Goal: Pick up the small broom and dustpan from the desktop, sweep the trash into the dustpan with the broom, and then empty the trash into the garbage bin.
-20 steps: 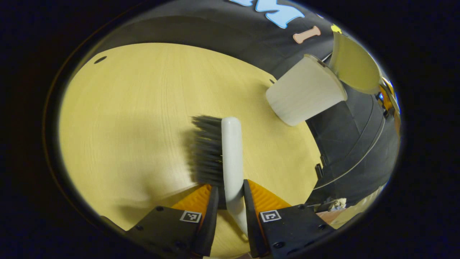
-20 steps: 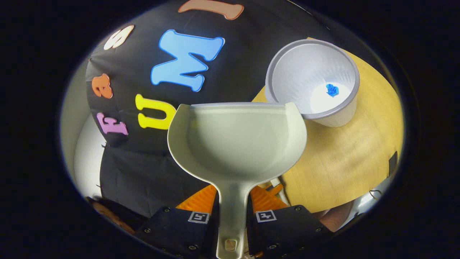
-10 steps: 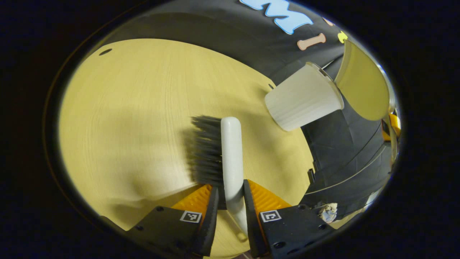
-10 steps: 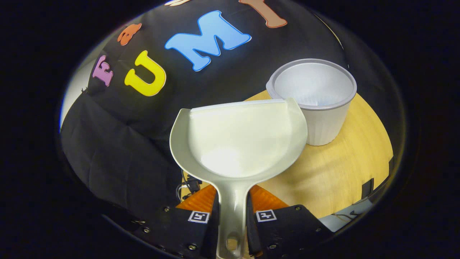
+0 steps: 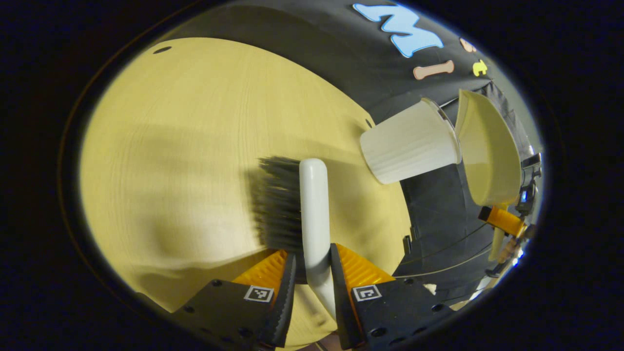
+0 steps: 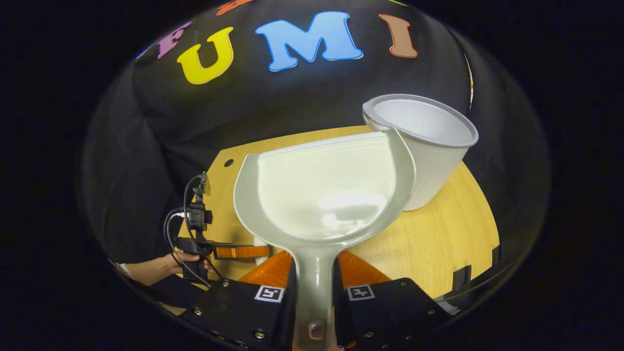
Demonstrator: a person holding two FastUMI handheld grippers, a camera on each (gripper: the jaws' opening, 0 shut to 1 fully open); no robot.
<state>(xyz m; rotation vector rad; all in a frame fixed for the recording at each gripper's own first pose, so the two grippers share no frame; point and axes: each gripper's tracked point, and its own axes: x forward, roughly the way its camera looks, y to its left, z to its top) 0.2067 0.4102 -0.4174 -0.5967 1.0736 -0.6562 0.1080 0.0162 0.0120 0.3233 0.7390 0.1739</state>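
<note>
Dustpan, clamped in the right hand-held gripper, looks emptied beside the bin; left hand-held gripper grips the broom; next, set both down.

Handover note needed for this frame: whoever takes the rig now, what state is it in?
Left tool: shut on the broom handle, bristles above the desktop.
Right tool: shut on the dustpan handle; pan looks empty, held level beside the garbage bin.
Bin stands on the desktop's far edge.
Done: the pan appears emptied, no trash visible on the desktop.
Left: probably just set both tools' loads down.
</note>
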